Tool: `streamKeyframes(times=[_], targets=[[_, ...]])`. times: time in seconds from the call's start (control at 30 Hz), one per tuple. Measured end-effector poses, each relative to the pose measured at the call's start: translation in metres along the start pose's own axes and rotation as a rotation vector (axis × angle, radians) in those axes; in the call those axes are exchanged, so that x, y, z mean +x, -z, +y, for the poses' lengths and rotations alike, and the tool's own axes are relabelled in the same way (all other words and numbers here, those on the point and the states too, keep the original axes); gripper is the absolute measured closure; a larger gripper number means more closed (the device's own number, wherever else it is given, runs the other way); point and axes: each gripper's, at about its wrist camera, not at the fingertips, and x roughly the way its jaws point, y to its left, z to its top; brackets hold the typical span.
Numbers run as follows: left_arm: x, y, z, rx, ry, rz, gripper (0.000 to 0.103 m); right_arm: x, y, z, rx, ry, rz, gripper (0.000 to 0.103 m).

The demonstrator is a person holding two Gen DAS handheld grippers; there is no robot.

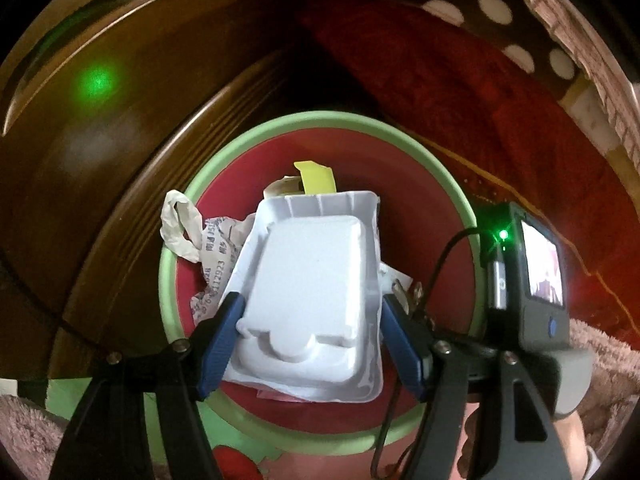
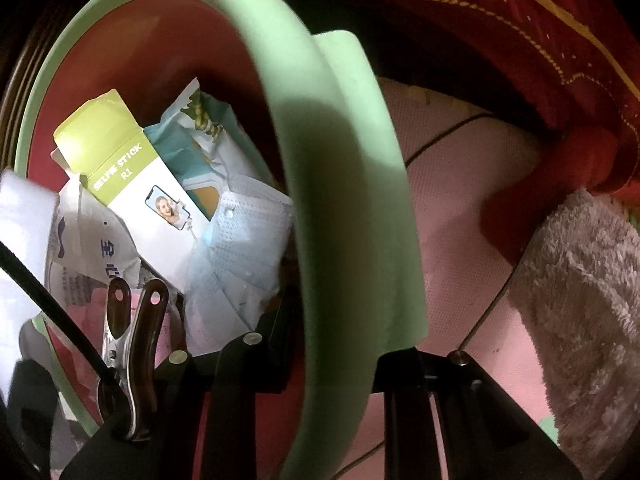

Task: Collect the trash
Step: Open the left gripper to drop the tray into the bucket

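From the left wrist view, the left gripper point(image 1: 310, 336) stands wide around a white plastic tray point(image 1: 308, 280), its blue pads at the tray's two long sides; the left pad looks to touch the edge, the right sits just beside it, so I cannot tell whether the tray is gripped or already let go. The tray lies over the red bin point(image 1: 424, 184) with its green rim, on top of a crumpled bag point(image 1: 208, 248) and a yellow-green box point(image 1: 316, 178). To do this step well, I judge the tray should be lowered flat and freed inside the rim, not on it. A dark wooden panel point(image 1: 120, 152) crowds the left; the right gripper's camera unit point(image 1: 532, 264) is close on the right

From the right wrist view, the right gripper point(image 2: 332, 360) is narrow, clamped on the bin's green rim point(image 2: 340, 184), steadying it. Inside lie the selfie stick box point(image 2: 132, 176) and a face mask point(image 2: 240, 248). Open room lies to the right, over the pink floor point(image 2: 460, 208) beside a fluffy rug point(image 2: 592, 300)
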Motion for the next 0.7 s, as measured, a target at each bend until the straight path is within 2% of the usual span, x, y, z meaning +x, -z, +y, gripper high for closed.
streamKeyframes(times=[0.33, 0.4, 0.7], targets=[[0.004, -0.005, 0.002, 0.004, -0.001, 0.057, 0.029, -0.001, 0.003, -0.001, -0.015, 0.002, -0.019, 0.082], [0.009, -0.004, -0.005, 0.007, -0.001, 0.071, 0.022, -0.003, 0.003, -0.001, -0.014, 0.001, -0.020, 0.082], [0.011, 0.000, 0.002, -0.003, -0.055, 0.059, 0.018, -0.002, 0.003, -0.002, -0.012, 0.000, -0.019, 0.082]])
